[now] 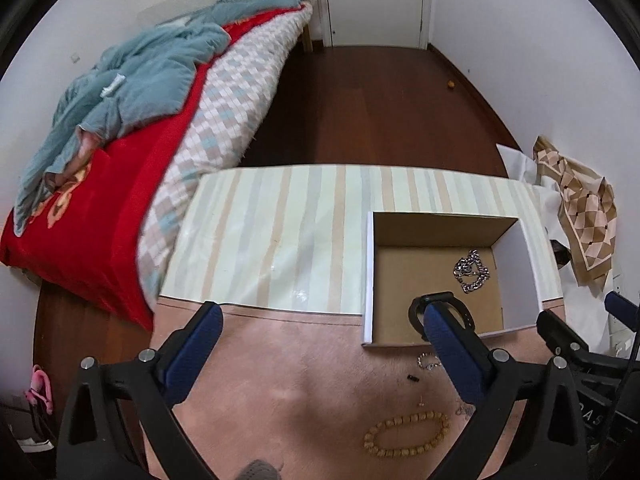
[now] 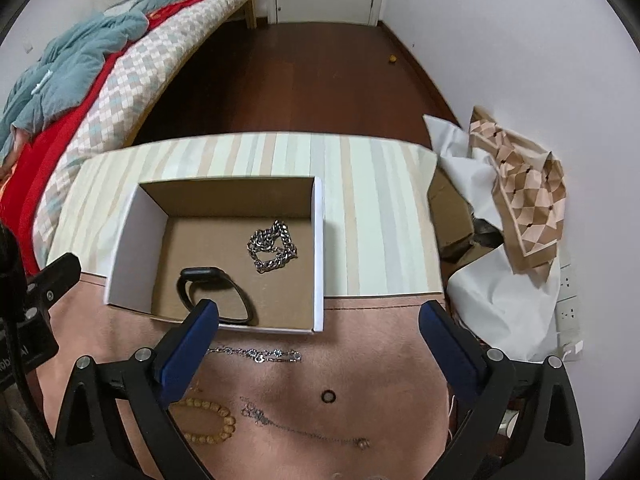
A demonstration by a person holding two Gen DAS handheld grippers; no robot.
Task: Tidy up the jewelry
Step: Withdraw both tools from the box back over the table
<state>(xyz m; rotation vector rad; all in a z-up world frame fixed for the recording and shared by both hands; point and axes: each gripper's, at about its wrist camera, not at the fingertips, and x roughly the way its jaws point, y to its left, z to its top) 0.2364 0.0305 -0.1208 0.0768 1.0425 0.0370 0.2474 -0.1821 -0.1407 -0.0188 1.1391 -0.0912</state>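
Cardboard box [image 2: 120, 240] already holds steel chain [image 2: 272, 246] and black watch [image 2: 216, 294]. Silver bracelet [image 2: 256, 354] lies at its 6 o'clock; right gripper [image 2: 320, 336], jaws wide and empty, should descend squarely astride it.

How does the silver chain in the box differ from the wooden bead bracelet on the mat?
The silver chain lies bunched in a heap inside the cardboard box; the wooden bead bracelet lies outside it on the pink mat, spread in an open loop. The chain is shiny metal links; the bracelet is matte tan round beads. Neither is held by either set of tongs.
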